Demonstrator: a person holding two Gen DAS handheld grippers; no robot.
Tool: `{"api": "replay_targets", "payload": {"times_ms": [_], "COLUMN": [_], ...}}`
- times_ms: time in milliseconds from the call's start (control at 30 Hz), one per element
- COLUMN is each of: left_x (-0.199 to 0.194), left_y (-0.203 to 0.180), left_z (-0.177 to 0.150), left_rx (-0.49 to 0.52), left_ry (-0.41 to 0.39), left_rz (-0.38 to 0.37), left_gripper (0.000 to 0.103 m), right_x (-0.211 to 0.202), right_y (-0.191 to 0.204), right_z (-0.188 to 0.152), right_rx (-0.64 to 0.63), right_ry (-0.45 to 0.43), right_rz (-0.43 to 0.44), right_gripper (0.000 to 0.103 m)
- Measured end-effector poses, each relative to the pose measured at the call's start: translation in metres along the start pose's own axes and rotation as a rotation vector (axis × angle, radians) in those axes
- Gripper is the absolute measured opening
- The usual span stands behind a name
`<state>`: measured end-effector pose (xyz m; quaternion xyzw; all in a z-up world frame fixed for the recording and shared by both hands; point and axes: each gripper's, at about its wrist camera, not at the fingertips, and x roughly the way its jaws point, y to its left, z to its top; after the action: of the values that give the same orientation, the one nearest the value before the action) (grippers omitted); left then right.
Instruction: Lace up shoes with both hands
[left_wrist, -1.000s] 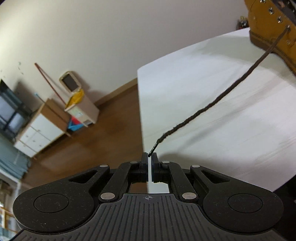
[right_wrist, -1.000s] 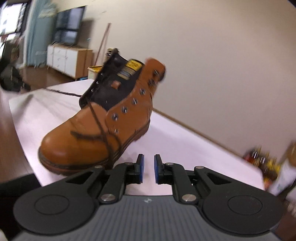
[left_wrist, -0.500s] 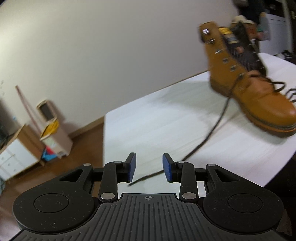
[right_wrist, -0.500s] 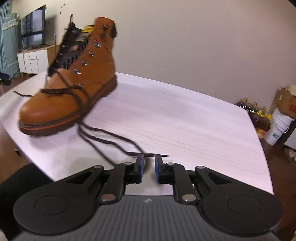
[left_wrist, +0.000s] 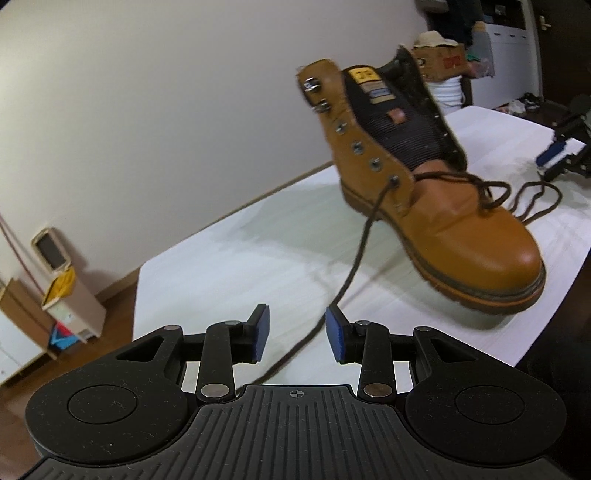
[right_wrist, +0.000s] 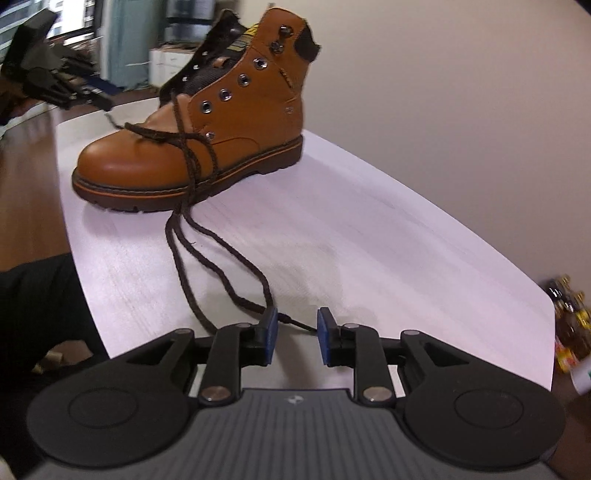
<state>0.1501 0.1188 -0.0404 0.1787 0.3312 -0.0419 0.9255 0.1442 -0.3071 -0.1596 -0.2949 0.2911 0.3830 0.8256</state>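
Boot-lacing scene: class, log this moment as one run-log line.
left gripper: opening, lace loose between pads | right gripper: opening, lace end between pads | boot: on table, upper eyelets unlaced

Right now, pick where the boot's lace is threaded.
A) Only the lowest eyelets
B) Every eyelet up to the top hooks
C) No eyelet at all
A: the lace leaves the lowest eyelet and crosses low on the boot; the upper eyelets and hooks stand bare.

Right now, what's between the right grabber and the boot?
In the right wrist view, only bare white table and the brown lace, trailing from the boot to the opening right gripper.
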Motion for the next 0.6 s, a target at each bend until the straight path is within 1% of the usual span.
{"api": "replay_targets", "payload": {"times_ms": [67,167,200,300,367,400,433,467,500,600], "left_x": [0.001,0.003,0.004,0.005,0.005,0.005,0.004,0.002,0.001,-0.006], "left_y": [-0.005,-0.013,-0.016,-0.023,-0.027,-0.03,-0.033,-0.035,-0.037,-0.04], "left_z": [0.005,0.011,0.013,0.017,0.019,0.02,0.02,0.021,0.021,0.023], "left_rx": [0.012,0.027,0.032,0.043,0.049,0.058,0.069,0.078,0.084,0.099], "left_ry": [-0.002,-0.003,-0.003,-0.006,-0.008,-0.011,-0.015,-0.019,-0.024,-0.053], "left_rz": [-0.008,-0.013,-0.014,-0.022,-0.026,-0.028,-0.03,-0.032,-0.036,-0.065], "left_gripper": [0.038,0.038,0.039,0.039,0.039,0.039,0.039,0.039,0.039,0.039], "right_x": [0.002,0.006,0.009,0.011,0.013,0.016,0.016,0.017,0.015,0.002], "right_y": [-0.003,0.0,0.0,-0.002,-0.004,-0.012,-0.015,-0.017,-0.015,-0.004], "right_z": [0.005,0.01,0.012,0.016,0.016,0.018,0.019,0.019,0.017,0.013], "right_rx": [-0.03,-0.116,-0.129,-0.15,-0.146,-0.087,-0.059,-0.032,-0.038,-0.044], "right_ry": [0.004,0.04,0.06,0.075,0.079,0.098,0.111,0.124,0.125,0.107], "right_rz": [0.027,0.075,0.108,0.134,0.146,0.175,0.182,0.188,0.175,0.148], "right_gripper": [0.027,0.028,0.028,0.028,0.028,0.026,0.026,0.021,0.005,0.004]}}
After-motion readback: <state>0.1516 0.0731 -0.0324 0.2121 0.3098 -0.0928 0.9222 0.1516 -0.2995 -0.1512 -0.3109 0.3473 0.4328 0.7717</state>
